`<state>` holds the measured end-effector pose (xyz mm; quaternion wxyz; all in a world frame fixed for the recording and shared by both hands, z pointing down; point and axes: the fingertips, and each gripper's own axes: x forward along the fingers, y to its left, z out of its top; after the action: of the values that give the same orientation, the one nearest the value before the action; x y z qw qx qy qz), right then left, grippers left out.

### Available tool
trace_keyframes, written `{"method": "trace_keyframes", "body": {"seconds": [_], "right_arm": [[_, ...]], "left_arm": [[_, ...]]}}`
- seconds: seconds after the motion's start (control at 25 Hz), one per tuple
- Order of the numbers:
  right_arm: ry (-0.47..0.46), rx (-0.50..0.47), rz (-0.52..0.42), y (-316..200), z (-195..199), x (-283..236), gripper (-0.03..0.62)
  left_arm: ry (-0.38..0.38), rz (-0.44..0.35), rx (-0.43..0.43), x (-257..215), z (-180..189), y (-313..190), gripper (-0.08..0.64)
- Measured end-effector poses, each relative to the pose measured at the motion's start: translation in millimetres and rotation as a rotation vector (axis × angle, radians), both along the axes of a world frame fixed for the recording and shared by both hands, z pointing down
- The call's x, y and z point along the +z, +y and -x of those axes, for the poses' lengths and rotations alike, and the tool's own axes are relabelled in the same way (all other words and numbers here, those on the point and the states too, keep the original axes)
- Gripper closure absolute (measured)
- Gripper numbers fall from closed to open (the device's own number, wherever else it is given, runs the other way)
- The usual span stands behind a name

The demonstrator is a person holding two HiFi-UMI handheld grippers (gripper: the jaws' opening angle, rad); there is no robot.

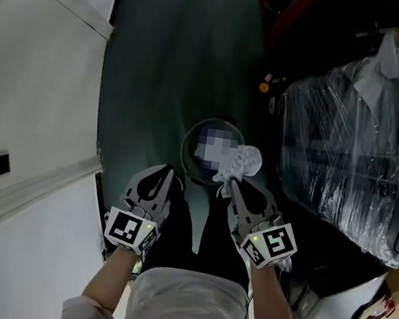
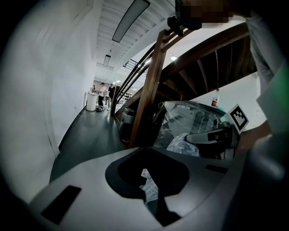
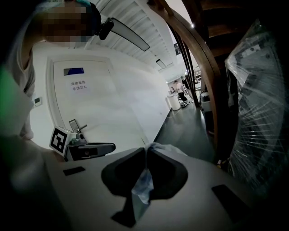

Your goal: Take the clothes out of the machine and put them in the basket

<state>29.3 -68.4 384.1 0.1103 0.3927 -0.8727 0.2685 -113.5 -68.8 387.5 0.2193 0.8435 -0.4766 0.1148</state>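
We're at the drop. The right gripper (image 1: 229, 186) has its fingers clenched on 1 corner of the white cloth (image 1: 242, 162), which hangs bunched right over the basket (image 1: 186, 146), toward its right rim. Best move, we reckon: lower till the bulk sits inside the rim, then let go, so nothing drapes over the edge. The left gripper (image 1: 166, 173), just beside the basket's near rim, has its fingers clenched together w/ no garment; a pale scrap shows in the gap, can't tell what. Cloth looks thin, crumpled, soft.
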Motion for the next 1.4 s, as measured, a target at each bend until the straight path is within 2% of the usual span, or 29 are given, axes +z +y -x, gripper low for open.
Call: {"method": "trace_keyframes", "body": {"seconds": [0.48, 0.64, 0.8, 0.96, 1.12, 1.4], "right_arm": [[0.016, 0.009, 0.104, 3.3, -0.9, 102.8, 0.559], [0.029, -0.009, 0.107, 1.4, -1.2, 130.4, 0.558], [0.045, -0.024, 0.123, -1.0, -1.6, 159.0, 0.558], [0.079, -0.041, 0.152, 2.5, -1.1, 194.4, 0.558], [0.107, -0.032, 0.193, 6.3, 1.1, 229.2, 0.558], [0.159, -0.071, 0.225, 7.9, 8.0, 282.8, 0.557]], "left_arm": [[-0.03, 0.121, -0.045, 85.8, 11.9, 12.2, 0.538], [-0.045, 0.139, 0.01, 111.4, 2.5, 16.3, 0.538], [-0.091, 0.21, 0.056, 143.3, 6.8, 25.7, 0.538], [-0.075, 0.166, 0.039, 168.6, 8.0, 23.2, 0.538], [-0.058, 0.192, 0.006, 198.0, 8.5, 23.6, 0.538], [-0.068, 0.209, 0.017, 248.4, 8.8, 17.5, 0.538]]}}
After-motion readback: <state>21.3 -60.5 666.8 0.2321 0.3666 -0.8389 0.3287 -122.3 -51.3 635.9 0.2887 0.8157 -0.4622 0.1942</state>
